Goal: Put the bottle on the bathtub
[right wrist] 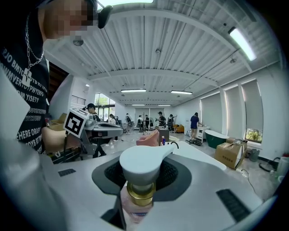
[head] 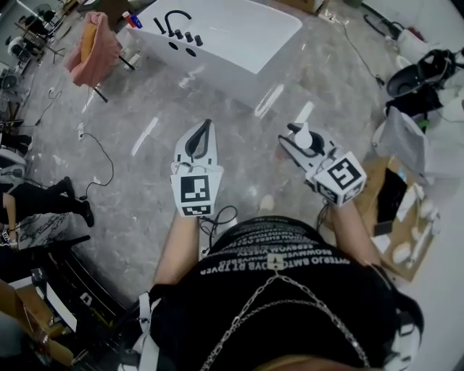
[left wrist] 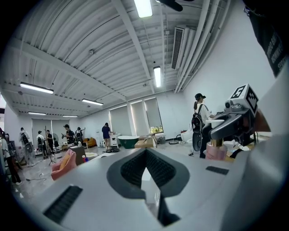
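Note:
A pump bottle point(right wrist: 139, 185) with a white pump head, a gold collar and a pink body stands between the jaws of my right gripper point(right wrist: 140, 198), which is shut on it. In the head view that bottle point(head: 303, 135) is held over the marble floor in my right gripper point(head: 296, 138), short of the white bathtub point(head: 239, 32) at the top. My left gripper point(head: 207, 124) hangs beside it on the left, jaws together and empty. From the left gripper view point(left wrist: 145, 169) the pink bottle point(left wrist: 216, 150) shows at the right.
A black faucet and knobs point(head: 177, 29) sit on the tub's left deck, with small bottles point(head: 130, 19) at its corner. A pink towel point(head: 94, 40) hangs on a rack to the left. An open cardboard box point(head: 395, 214) and bags lie at the right. Cables cross the floor.

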The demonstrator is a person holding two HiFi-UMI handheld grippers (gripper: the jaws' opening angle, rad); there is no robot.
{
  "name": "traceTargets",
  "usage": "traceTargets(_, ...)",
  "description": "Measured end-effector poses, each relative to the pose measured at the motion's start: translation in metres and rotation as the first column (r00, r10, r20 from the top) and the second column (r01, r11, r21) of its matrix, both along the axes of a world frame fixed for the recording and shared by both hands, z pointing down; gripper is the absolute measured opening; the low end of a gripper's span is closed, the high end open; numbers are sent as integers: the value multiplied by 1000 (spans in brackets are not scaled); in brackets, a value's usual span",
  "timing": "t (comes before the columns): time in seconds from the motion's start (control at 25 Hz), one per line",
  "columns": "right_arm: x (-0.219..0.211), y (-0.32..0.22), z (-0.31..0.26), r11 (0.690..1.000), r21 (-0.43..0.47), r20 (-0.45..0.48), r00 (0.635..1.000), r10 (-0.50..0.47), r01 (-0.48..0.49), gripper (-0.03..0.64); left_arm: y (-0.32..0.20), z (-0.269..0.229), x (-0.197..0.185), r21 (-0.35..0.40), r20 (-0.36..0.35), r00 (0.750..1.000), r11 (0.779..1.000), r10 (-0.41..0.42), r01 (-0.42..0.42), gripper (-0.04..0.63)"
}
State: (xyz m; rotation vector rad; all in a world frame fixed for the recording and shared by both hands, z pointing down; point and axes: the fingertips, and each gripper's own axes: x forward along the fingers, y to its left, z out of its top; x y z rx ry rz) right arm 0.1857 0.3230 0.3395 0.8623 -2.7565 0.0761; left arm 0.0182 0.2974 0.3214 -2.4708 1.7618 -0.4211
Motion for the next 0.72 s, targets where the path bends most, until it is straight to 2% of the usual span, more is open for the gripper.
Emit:
traceTargets(0.48, 43, -68, 1, 999, -31, 20, 1000, -19, 20, 124, -60, -6, 54, -5, 25, 1000, 1000, 4, -4, -3)
traceTargets(0.72, 52, -82, 8, 999, -19, 20, 999, -29, 29, 124, -60, -1, 55, -15, 42, 999, 1000, -17, 18, -3)
